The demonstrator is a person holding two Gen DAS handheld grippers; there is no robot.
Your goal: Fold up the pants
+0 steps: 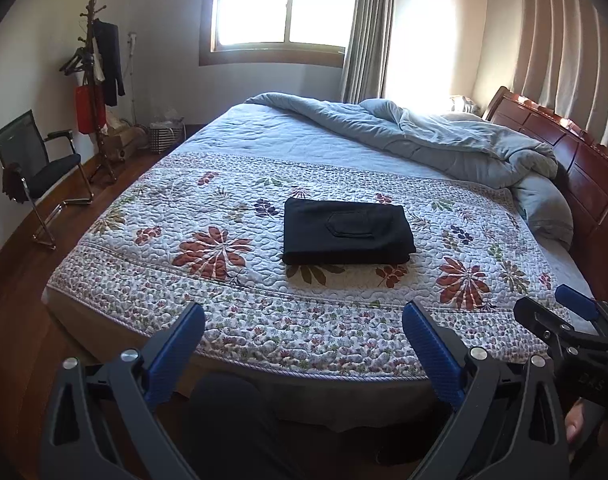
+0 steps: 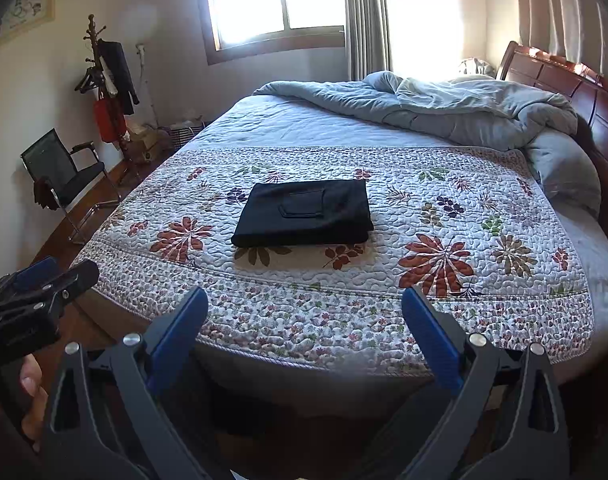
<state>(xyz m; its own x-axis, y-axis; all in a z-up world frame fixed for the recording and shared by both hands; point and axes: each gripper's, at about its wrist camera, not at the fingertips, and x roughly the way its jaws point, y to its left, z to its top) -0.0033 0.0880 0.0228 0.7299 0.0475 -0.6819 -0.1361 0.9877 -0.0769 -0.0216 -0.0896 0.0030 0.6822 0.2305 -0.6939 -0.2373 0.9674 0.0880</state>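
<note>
The black pants lie folded into a neat rectangle, pocket up, in the middle of the floral quilt on the bed. They also show in the right wrist view. My left gripper is open and empty, held back over the bed's near edge, well short of the pants. My right gripper is open and empty too, beside the left one at the same edge. The right gripper shows at the right of the left wrist view; the left gripper shows at the left of the right wrist view.
A crumpled grey duvet is heaped at the far right by the wooden headboard. A black chair and a coat rack stand on the wooden floor at the left. A window is behind the bed.
</note>
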